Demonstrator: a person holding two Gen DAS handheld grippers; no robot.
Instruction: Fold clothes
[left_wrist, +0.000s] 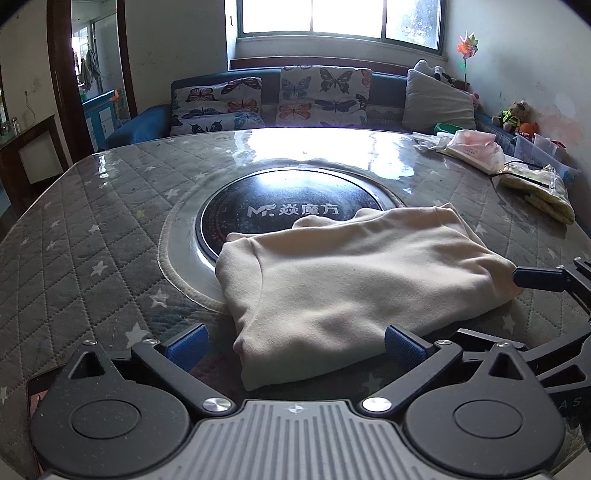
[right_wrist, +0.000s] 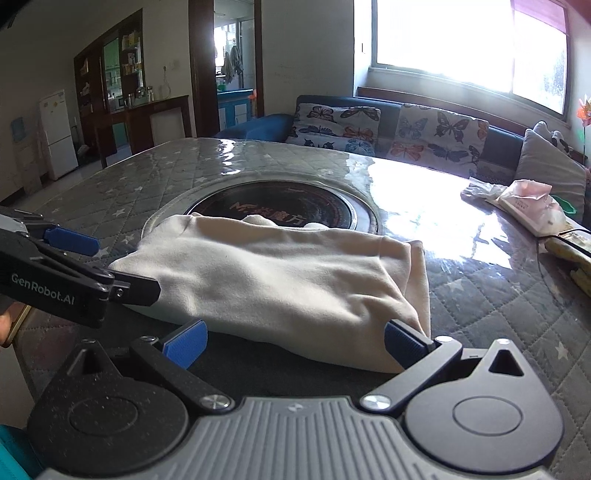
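- Cream soft-knit garment (left_wrist: 354, 273), lying as a compact layered rectangle on the grey quilted star-print table cover (left_wrist: 74, 229) under clear plastic; its far edge overlaps the round black glass hotplate (left_wrist: 291, 206) set in the table centre.
- Left gripper (left_wrist: 295, 347): blue-padded jaws spread wide, gripping nothing; garment's near-left corner sits btwn the pads, just ahead.
- Right gripper (right_wrist: 295, 343): jaws also spread, empty; garment's near-right corner lies right by its right pad.
- Key relation: bundle's long axis runs left-right across both grippers, so each faces one end of the near edge. Both about equally near.
- Stage, as a judgement: cloth already lies folded into layers. Fits either a finished fold w/ grippers let go, or a pause before one more fold – can't tell which.
- Misc. bags and packets (left_wrist: 476, 147) at far right, well apart.
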